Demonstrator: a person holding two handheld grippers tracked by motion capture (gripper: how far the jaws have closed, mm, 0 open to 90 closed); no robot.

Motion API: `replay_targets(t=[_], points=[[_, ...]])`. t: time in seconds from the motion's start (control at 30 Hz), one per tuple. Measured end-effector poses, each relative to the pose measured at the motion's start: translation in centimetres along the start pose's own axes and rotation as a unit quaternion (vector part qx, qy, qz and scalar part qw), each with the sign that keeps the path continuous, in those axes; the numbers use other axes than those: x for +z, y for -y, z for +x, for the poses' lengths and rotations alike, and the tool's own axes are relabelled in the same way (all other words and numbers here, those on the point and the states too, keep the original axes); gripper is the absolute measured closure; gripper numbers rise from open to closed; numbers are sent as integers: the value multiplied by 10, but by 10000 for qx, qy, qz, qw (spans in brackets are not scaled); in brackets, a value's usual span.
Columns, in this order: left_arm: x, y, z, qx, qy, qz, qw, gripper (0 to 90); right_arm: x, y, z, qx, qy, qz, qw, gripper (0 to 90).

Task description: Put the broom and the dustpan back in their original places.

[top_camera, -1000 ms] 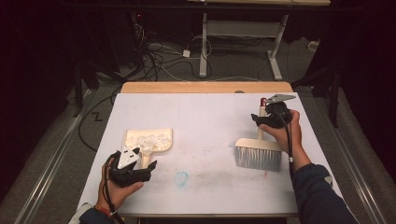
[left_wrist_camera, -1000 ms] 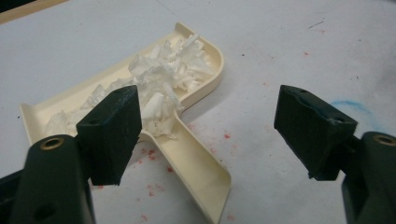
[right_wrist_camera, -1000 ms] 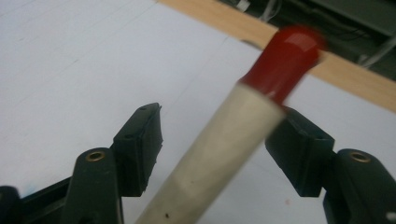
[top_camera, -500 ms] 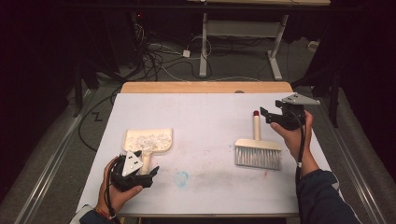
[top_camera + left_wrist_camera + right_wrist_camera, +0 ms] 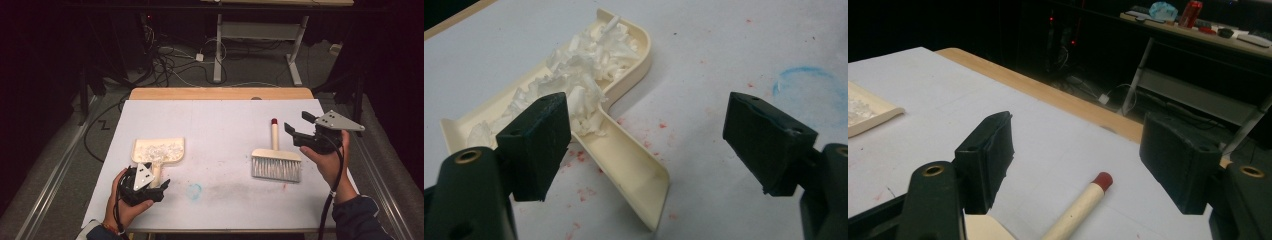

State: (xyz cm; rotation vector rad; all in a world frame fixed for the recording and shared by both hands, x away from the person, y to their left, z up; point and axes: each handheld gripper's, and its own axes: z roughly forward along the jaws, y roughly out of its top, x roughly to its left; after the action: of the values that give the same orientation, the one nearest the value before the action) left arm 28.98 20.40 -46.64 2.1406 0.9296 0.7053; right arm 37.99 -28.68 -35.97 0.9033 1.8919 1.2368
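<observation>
**Brush let go, both grippers backed off**

The right gripper [image 5: 300, 127] hangs above the table's right edge with its jaws spread and nothing between them. In the right gripper view the red-tipped handle of the brush [image 5: 1079, 204] lies below and between the jaws, untouched. A second ago this gripper was down at that handle; half a second ago it had already lifted toward the edge, and now it sits a little lower and nearer the person. The brush [image 5: 276, 161] lies flat on the right half of the table, bristles toward the near edge, about where it lay before.

The left gripper [image 5: 159, 187] is near the near-left corner, jaws wide apart and empty. It has slid slightly toward the near edge, off the dustpan's handle. The dustpan [image 5: 158, 151] rests just beyond it, its tray heaped with white shavings [image 5: 574, 82].

My reading: the sweeping looks done, the shavings gathered, and both tools released. A blue ring [image 5: 194, 189] and reddish specks remain on the table [image 5: 210, 120].
</observation>
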Motion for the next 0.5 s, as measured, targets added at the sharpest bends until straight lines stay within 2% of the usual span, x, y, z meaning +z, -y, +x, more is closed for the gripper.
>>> replay_targets(t=[0.1,0.17,0.27,0.37,0.5], points=[[0,0,-1,32,-2,-2,10000,185,-11,2,2,23,16,-41,10000,274],[0,0,-1,68,-28,5,10000,185,-17,3,4,-49,75,-27,10000,269],[1,0,-1,49,-102,33,9999,184,-24,7,5,-15,-161,-101,9998,250],[2,-1,-1,72,-109,43,9999,181,-29,10,10,-195,-29,-124,9997,234],[3,-1,-2,110,-100,63,9999,181,-33,17,18,-356,-36,-104,9993,221]])
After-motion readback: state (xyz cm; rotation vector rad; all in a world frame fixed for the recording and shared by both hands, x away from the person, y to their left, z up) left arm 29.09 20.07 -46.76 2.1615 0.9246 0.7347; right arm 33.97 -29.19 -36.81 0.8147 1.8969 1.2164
